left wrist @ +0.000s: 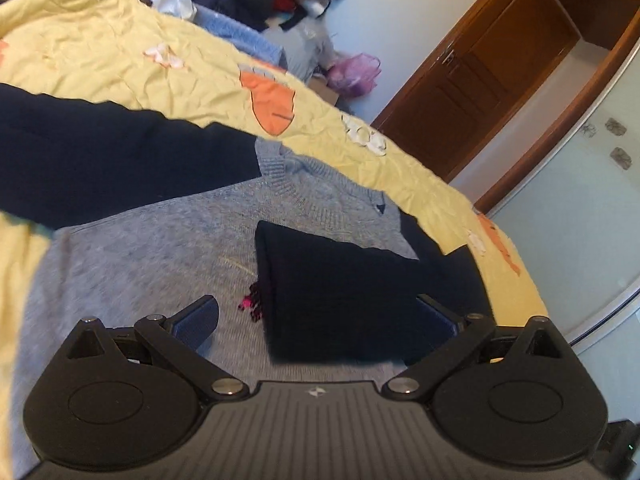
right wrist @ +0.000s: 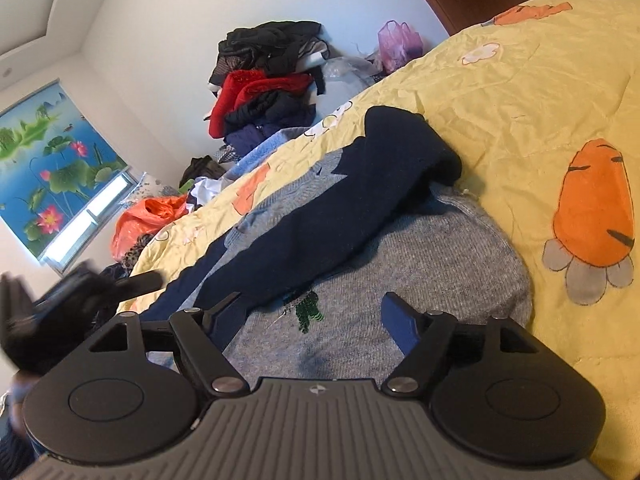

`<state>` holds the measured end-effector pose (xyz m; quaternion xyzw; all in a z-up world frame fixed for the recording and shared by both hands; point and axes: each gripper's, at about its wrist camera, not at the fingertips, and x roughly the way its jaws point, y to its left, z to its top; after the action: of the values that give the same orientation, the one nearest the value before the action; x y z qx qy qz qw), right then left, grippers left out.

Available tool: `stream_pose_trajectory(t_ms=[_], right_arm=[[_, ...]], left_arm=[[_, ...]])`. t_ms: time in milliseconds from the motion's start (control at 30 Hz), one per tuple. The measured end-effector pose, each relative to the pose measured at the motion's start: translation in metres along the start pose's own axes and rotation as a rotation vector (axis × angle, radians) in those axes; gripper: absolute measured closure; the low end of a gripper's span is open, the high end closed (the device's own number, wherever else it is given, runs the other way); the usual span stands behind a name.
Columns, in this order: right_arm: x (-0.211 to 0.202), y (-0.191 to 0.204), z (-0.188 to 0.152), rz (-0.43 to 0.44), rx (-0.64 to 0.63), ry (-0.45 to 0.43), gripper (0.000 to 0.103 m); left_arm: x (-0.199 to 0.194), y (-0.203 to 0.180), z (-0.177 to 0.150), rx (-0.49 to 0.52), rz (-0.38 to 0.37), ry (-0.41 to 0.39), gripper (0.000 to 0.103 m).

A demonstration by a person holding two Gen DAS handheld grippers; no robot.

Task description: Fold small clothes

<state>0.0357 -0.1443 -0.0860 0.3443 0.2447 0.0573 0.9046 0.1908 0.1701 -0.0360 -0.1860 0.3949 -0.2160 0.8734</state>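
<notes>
Grey knit sweater [left wrist: 152, 248] with navy sleeves [right wrist: 340, 216] crossed inward; left gripper [left wrist: 316, 320] and right gripper [right wrist: 316, 312] both gaped wide, empty; next, pinch hem evenly, fold upward.

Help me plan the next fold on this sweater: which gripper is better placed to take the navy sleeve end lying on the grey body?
Left, probably. The left gripper is open with the navy sleeve end directly between its fingers. The right gripper is open too, but over the grey sweater body, the sleeve off toward one finger.

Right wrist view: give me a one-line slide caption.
Open right gripper hovers over a grey sweater with a navy sleeve folded across it, on a yellow quilt.
</notes>
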Motion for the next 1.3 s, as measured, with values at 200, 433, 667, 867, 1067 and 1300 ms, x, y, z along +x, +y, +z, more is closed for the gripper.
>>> stream_pose_trajectory(t_ms=[200,433,667,867,1067,1300], right_arm=[[0.001,0.003,-0.001,0.013,-0.02,0.003,0.019],[0.002,0.005,0.0,0.022,-0.029,0.006,0.017],[0.004,0.009,0.0,0.016,-0.047,0.01,0.014],[-0.003,0.025,0.013,-0.047,-0.094,0.001,0.015],[0.036,0.041,0.074,-0.094,-0.146,-0.056,0.011],[0.11,0.034,0.066,-0.235,-0.318,0.094,0.004]], left_arm=[[0.033,-0.011,-0.002,0.079,0.094,0.028,0.066],[0.024,-0.021,0.022,0.227,0.219,-0.063,0.098],[0.021,0.011,0.025,0.237,0.341,0.001,0.097],[-0.012,-0.005,0.001,0.346,0.36,-0.128,0.093],[0.001,-0.035,0.001,0.422,0.236,-0.199,0.018],[0.055,-0.02,-0.009,0.362,0.316,-0.111,0.018]])
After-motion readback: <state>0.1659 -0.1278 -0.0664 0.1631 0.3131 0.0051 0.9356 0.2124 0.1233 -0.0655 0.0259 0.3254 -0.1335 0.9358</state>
